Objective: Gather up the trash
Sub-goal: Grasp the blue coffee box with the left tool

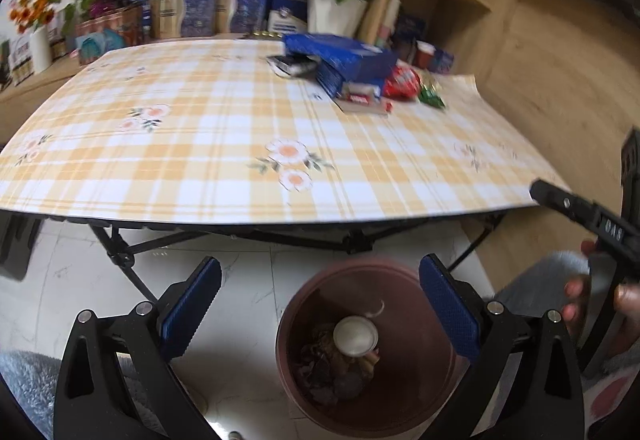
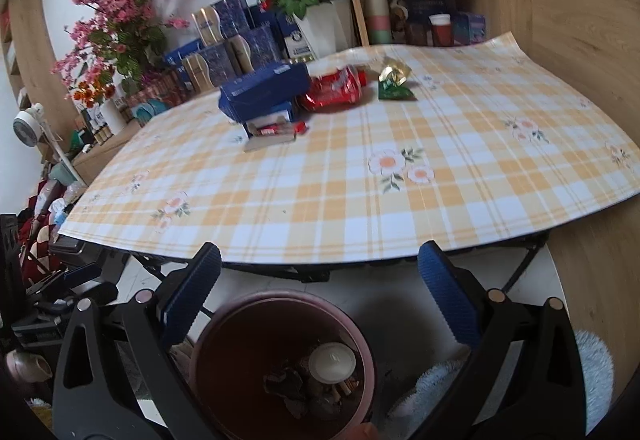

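Observation:
A brown trash bin (image 1: 416, 380) stands on the floor below the table's front edge, with a white cup (image 1: 355, 336) and dark scraps inside; it also shows in the right wrist view (image 2: 224, 372). My left gripper (image 1: 320, 316) is open and empty above the bin. My right gripper (image 2: 320, 312) is open and empty above the bin too. On the far side of the table lie a red snack bag (image 2: 332, 88), a green and gold wrapper (image 2: 394, 82), a small red pack (image 2: 276, 130) and blue boxes (image 2: 264, 88).
The folding table has a yellow plaid cloth (image 2: 360, 192). Boxes and flower pots (image 2: 316, 24) line the back wall, and a wooden shelf (image 2: 416, 12) stands at the right. A grey rug (image 2: 592, 372) lies on the floor near the bin.

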